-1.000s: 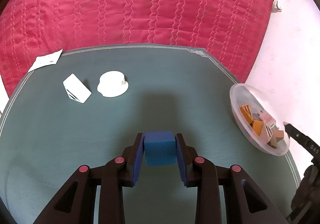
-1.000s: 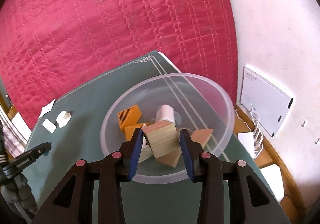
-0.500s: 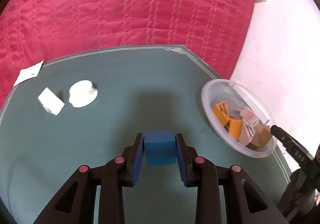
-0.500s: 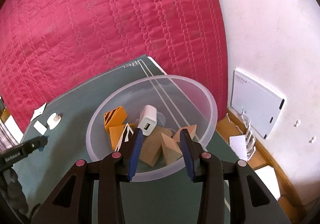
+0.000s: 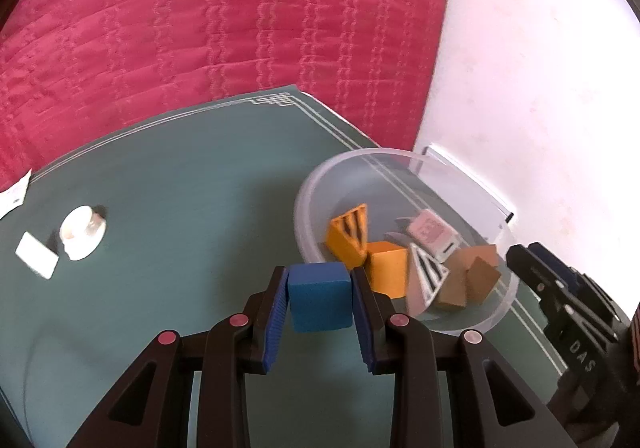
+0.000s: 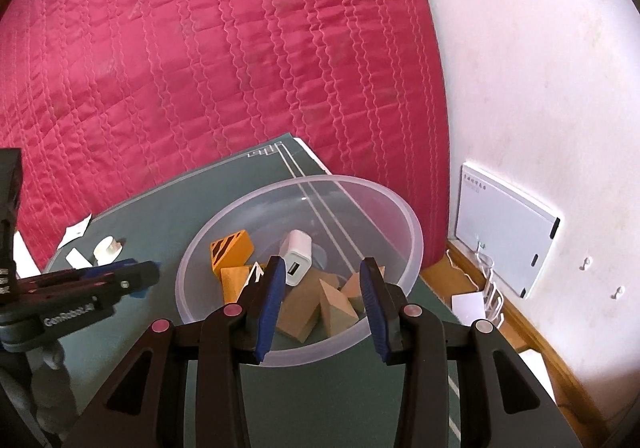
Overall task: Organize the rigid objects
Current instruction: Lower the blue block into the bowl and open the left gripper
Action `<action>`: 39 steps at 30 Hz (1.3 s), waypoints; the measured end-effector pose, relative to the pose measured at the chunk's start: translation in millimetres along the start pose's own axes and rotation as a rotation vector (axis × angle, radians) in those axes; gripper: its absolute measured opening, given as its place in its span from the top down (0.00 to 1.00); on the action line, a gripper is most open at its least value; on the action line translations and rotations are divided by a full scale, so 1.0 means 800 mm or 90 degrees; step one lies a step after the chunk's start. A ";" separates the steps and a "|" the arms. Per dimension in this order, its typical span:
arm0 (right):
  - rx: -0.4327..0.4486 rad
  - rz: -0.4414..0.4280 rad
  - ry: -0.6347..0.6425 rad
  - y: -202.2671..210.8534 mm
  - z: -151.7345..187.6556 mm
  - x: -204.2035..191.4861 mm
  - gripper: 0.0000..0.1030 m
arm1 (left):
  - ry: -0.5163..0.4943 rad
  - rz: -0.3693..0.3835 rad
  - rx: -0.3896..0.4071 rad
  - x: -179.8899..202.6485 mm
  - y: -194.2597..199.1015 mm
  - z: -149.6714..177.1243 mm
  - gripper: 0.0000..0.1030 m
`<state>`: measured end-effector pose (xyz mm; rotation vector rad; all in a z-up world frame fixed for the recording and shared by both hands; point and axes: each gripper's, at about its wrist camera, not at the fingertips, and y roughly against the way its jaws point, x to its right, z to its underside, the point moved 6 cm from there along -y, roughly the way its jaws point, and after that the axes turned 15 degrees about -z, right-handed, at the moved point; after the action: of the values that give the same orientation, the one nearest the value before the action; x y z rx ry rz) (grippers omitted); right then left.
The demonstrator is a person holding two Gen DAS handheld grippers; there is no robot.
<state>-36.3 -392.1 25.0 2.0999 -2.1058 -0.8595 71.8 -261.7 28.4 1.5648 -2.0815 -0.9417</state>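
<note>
Our left gripper is clamped on a blue block, both pads flat against its sides, carried above the green mat. The clear bowl lies ahead and to the right of the block; in the left wrist view the block sits just short of the near-left rim, not yet over the opening. So the relation that matters: the drop spot is forward-right, and we judge a short carry in that direction would put the block above the bowl before letting go. Our right gripper hangs over the near rim of the same bowl with fingers spread and nothing between them; orange blocks, wooden wedges and a white charger lie below it. The right one is nearer the bowl but holds nothing, and it crowds the right side, so we would come in from the left rim. Well off to the left a white round piece and a white flat piece sit on the mat, not yet collected.
</note>
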 end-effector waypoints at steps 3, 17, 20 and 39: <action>0.000 -0.001 -0.005 -0.001 0.001 0.001 0.61 | -0.010 0.013 0.000 0.011 -0.004 -0.003 0.68; -0.004 0.014 -0.001 -0.007 0.010 0.002 0.61 | -0.027 0.055 0.028 0.043 -0.018 -0.011 0.36; -0.002 0.015 -0.002 -0.007 0.011 0.002 0.60 | -0.014 0.046 0.025 0.035 -0.022 -0.006 0.33; 0.001 0.022 -0.006 -0.006 0.012 0.009 0.52 | 0.058 -0.051 0.018 -0.035 -0.022 0.010 0.18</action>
<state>-36.2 -395.4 12.2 2.0581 -2.1416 -0.8662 87.7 -235.4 13.6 1.6849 -1.9916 -0.8548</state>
